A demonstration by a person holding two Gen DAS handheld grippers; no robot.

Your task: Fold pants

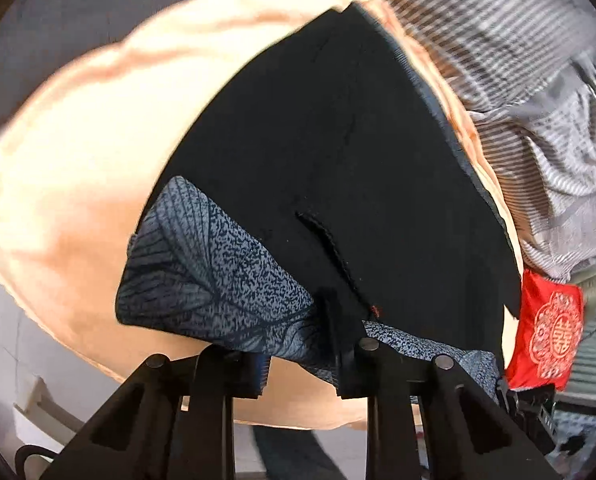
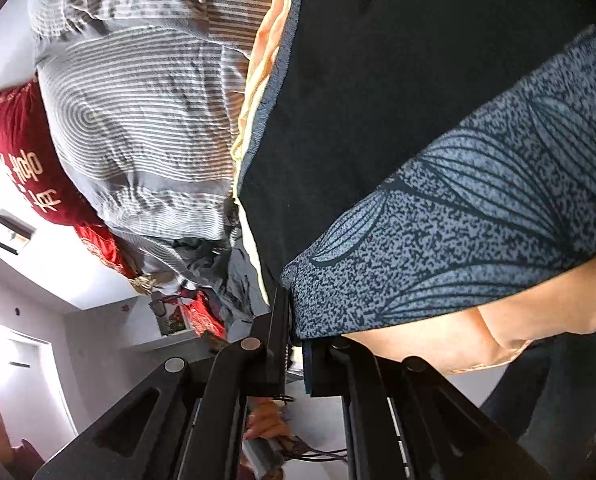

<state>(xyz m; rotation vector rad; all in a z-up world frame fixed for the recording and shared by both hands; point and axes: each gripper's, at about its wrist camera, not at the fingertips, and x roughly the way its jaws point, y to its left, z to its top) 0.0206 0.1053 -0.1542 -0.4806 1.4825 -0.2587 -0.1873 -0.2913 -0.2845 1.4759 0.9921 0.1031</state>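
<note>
- pants point(image 1: 337, 152), black with a blue-grey leaf-print band, lie on a peach sheet point(image 1: 98, 120).
- left gripper point(image 1: 301, 356) is pinched onto the band's near edge.
- right gripper point(image 2: 294, 344) is clamped on the band's corner.
- striped bedding point(image 2: 138, 112) crowds the pants' far edge.

Matt black cloth pants point(image 1: 337, 152) with speckled printed cuffs; smooth peach sheet point(image 1: 78, 152)

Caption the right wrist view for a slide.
Right gripper shut on the patterned hem of the black pants, lifted over a peach sheet beside striped bedding.
</note>
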